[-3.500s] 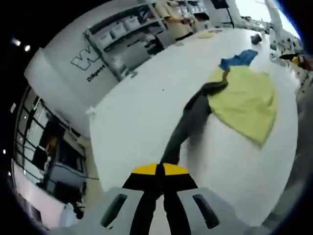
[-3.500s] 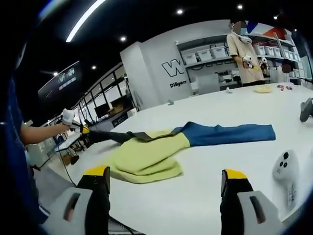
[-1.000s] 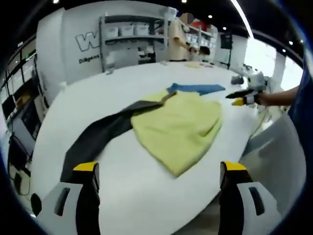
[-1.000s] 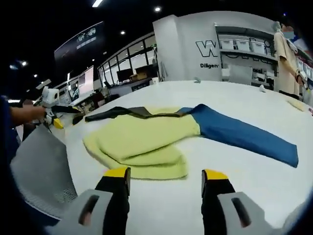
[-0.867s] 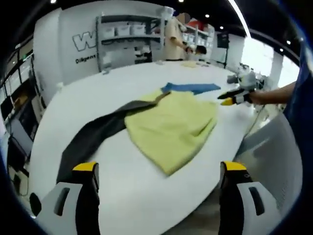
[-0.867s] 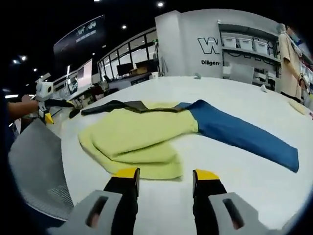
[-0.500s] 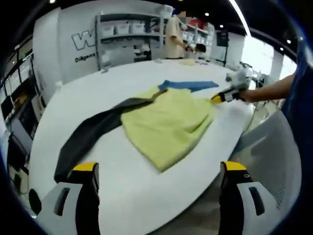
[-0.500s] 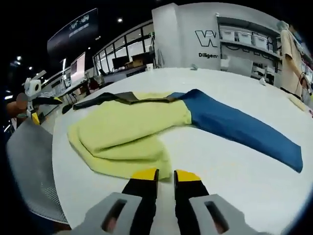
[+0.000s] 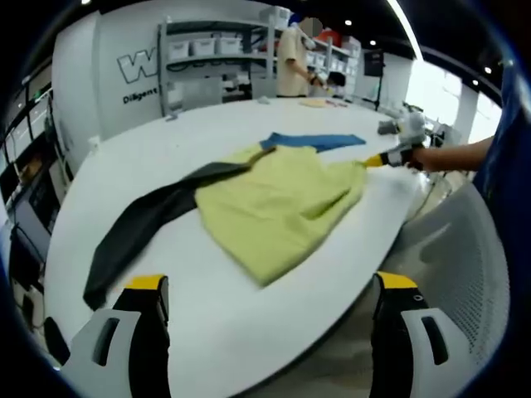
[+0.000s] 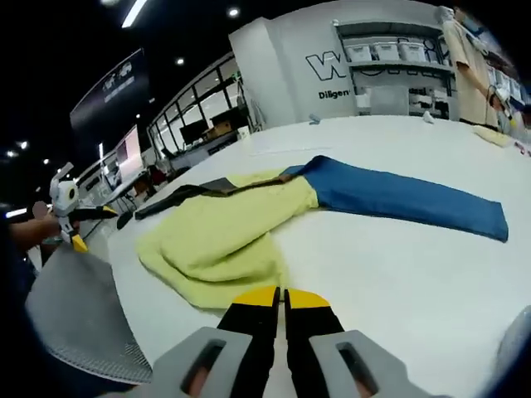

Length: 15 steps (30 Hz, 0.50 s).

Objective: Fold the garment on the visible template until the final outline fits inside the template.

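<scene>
While the garment lies spread on the white table, its long axis runs from the grey sleeve through the yellow body to the blue sleeve; the right gripper sits at the near yellow hem with jaws together, though whether cloth is pinched there I cannot tell; the left gripper hangs back off the table edge, jaws wide apart and empty, nearer the grey sleeve; bare table lies beyond the garment, open room for folding, but the hem sits close to the near edge.
</scene>
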Each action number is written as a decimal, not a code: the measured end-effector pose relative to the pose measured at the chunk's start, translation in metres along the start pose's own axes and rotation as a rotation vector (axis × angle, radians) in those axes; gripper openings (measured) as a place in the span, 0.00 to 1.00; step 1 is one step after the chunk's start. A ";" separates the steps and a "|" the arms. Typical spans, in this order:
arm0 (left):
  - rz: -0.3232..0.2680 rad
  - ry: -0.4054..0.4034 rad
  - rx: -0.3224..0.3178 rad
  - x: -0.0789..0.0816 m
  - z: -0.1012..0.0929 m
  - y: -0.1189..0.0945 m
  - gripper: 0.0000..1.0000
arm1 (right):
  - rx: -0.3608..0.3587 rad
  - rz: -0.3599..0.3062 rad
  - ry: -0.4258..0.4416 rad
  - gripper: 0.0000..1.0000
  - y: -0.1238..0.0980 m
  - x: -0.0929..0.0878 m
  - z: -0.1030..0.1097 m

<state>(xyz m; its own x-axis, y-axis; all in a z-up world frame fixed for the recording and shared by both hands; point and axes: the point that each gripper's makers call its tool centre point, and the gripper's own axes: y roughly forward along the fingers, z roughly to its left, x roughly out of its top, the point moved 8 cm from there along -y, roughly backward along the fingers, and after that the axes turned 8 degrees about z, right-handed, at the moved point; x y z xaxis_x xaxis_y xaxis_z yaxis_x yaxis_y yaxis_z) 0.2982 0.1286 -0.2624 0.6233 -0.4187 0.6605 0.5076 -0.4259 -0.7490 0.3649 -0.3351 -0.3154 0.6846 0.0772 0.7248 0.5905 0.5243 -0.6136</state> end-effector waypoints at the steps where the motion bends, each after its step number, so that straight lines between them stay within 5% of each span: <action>1: 0.004 0.007 -0.006 0.000 -0.003 0.002 0.98 | -0.007 -0.017 0.032 0.00 -0.011 -0.002 0.002; 15: 0.016 0.019 -0.039 -0.002 -0.010 0.010 0.97 | -0.015 -0.005 0.248 0.00 -0.067 -0.054 0.020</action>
<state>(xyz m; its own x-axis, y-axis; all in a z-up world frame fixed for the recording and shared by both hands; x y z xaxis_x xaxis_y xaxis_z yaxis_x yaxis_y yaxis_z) 0.2965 0.1175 -0.2704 0.6199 -0.4407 0.6492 0.4737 -0.4495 -0.7574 0.2794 -0.3572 -0.3074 0.7644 -0.1368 0.6300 0.5993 0.5110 -0.6162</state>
